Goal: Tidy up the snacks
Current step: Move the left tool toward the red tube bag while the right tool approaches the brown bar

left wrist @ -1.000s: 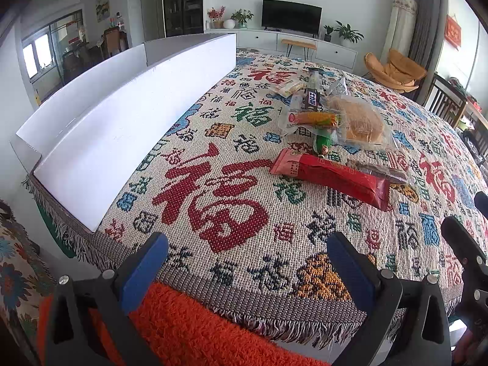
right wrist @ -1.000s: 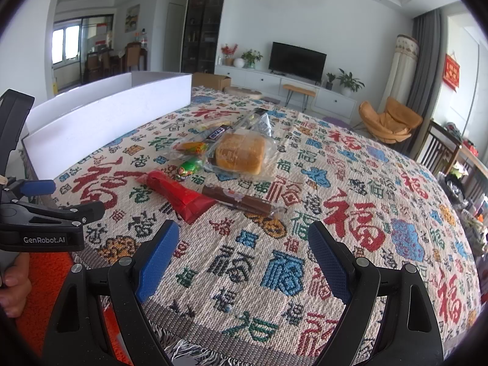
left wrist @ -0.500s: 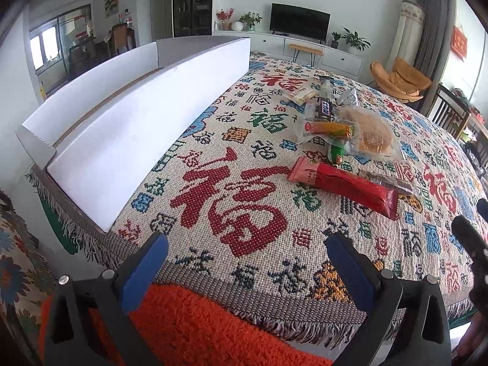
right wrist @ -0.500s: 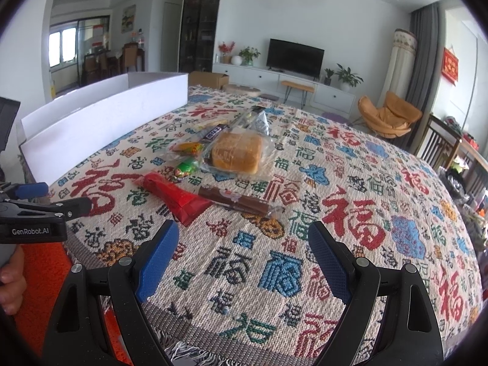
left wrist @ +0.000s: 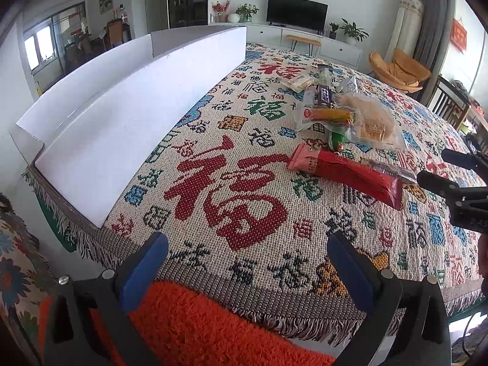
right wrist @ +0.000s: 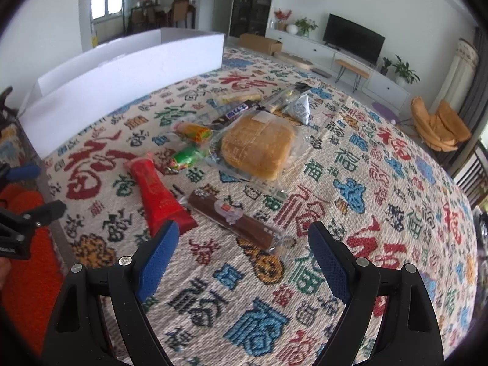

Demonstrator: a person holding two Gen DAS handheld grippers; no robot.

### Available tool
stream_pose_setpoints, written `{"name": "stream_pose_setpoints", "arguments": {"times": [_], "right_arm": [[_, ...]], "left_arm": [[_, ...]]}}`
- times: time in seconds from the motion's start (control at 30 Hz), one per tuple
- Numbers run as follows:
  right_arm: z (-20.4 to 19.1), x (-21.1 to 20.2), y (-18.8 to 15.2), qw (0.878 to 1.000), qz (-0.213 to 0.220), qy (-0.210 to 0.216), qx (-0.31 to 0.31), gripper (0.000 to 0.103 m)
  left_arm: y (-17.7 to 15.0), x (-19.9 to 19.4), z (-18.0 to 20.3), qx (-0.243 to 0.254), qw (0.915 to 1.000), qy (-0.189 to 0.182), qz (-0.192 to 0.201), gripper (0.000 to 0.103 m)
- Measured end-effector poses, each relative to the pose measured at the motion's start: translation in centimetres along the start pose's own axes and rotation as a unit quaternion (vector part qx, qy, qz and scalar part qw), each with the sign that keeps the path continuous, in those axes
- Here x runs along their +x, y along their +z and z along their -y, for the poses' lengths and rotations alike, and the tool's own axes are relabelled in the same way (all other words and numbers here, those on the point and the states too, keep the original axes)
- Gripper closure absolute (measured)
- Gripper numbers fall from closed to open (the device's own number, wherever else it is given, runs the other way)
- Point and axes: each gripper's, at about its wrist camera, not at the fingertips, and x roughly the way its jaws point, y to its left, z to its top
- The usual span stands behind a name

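Several wrapped snacks lie in a loose pile on the patterned cloth. A red packet (right wrist: 158,196) lies nearest, with a brown bar (right wrist: 231,216) beside it, a bagged bread (right wrist: 259,146) behind, and a green candy (right wrist: 186,157) and an orange stick (right wrist: 193,131) to the left. The red packet (left wrist: 344,172) and bread (left wrist: 372,122) also show in the left wrist view. My right gripper (right wrist: 244,259) is open and empty, just short of the brown bar. My left gripper (left wrist: 248,270) is open and empty at the table's near edge.
A long white open box (left wrist: 137,106) stands along the table's left side; it also shows in the right wrist view (right wrist: 122,76). An orange fuzzy cushion (left wrist: 213,329) lies below the table edge. Chairs and a TV cabinet stand beyond the table.
My right gripper has moved forward and down toward the brown bar and red packet. My left gripper has shifted slightly forward. Both stay open.
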Motion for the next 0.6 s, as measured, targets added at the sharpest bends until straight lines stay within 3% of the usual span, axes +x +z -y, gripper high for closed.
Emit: {"name": "stream_pose_setpoints", "arguments": {"times": [0.2, 0.27, 0.43, 0.6], "right_arm": [[-0.3, 3.2, -0.4, 0.999, -0.042, -0.024, 0.013, 0.014], [-1.3, 3.9, -0.5, 0.999, -0.050, 0.000, 0.021, 0.014], [-6.0, 2.8, -0.3, 0.994, -0.027, 0.109, -0.008, 0.014], [-5.1, 1.2, -0.1, 0.996, 0.001, 0.091, -0.018, 0.014]], "left_arm": [[0.1, 0.2, -0.3, -0.009, 0.9999, -0.006, -0.005, 0.000], [0.1, 0.1, -0.3, -0.010, 0.9999, -0.007, -0.004, 0.000], [0.0, -0.3, -0.7, -0.018, 0.9998, -0.008, 0.002, 0.000], [0.1, -0.2, -0.7, -0.017, 0.9998, -0.013, -0.003, 0.000]]}}
